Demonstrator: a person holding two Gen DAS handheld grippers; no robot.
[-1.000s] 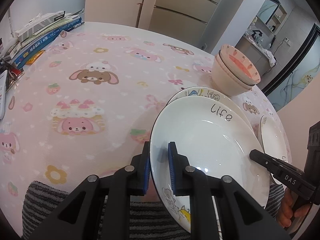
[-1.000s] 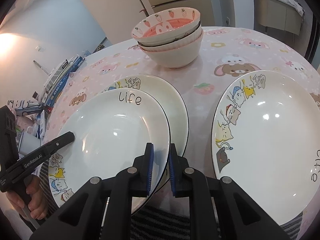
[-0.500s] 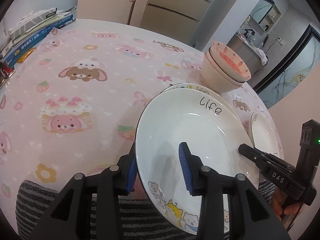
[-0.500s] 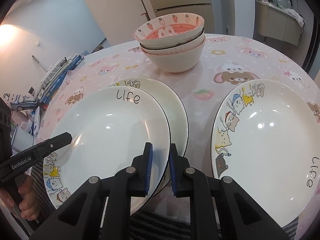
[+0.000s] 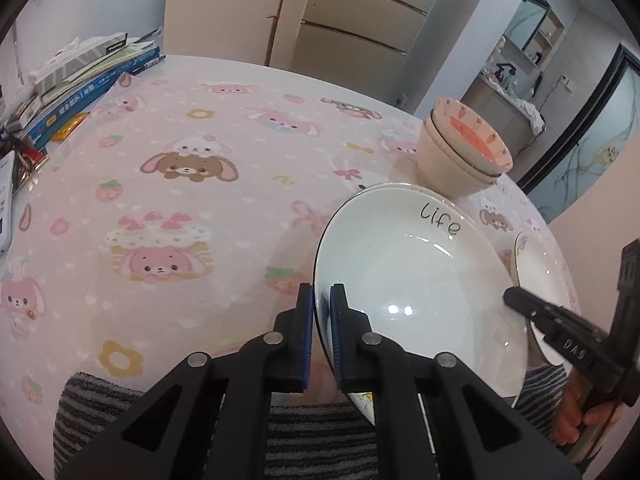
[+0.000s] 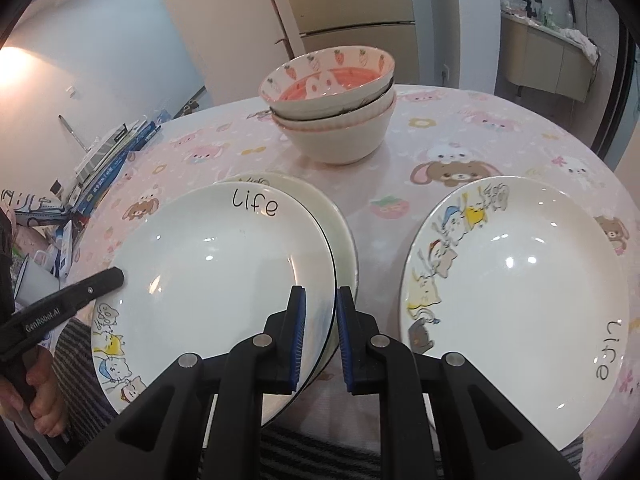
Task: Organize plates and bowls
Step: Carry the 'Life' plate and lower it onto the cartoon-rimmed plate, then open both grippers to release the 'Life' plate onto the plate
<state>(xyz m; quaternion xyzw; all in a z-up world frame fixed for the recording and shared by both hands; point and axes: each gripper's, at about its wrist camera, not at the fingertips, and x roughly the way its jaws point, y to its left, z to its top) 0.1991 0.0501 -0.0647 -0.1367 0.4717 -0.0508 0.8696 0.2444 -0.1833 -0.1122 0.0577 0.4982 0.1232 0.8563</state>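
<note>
Both claws pinch the round white ceramic plate lettered "life" point(image 6: 208, 264) by its rim: the left claw point(image 5: 319, 330), its jaws having just closed, grips the near-left edge, and the right claw point(image 6: 321, 332) clamps the near-right edge. The plate sits over a second white plate point(image 6: 340, 232), apparently lifted slightly. A third cartoon-printed plate point(image 6: 520, 288) lies right, stacked pink-and-cream bowls point(image 6: 332, 112) beyond. The pink cartoon-print tabletop point(image 5: 180, 208) is open on the left.

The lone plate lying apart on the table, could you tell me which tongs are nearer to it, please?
Right. The right tongs clamp the held plate's rim on the side facing the lone plate; the left tongs grip its far rim.
</note>
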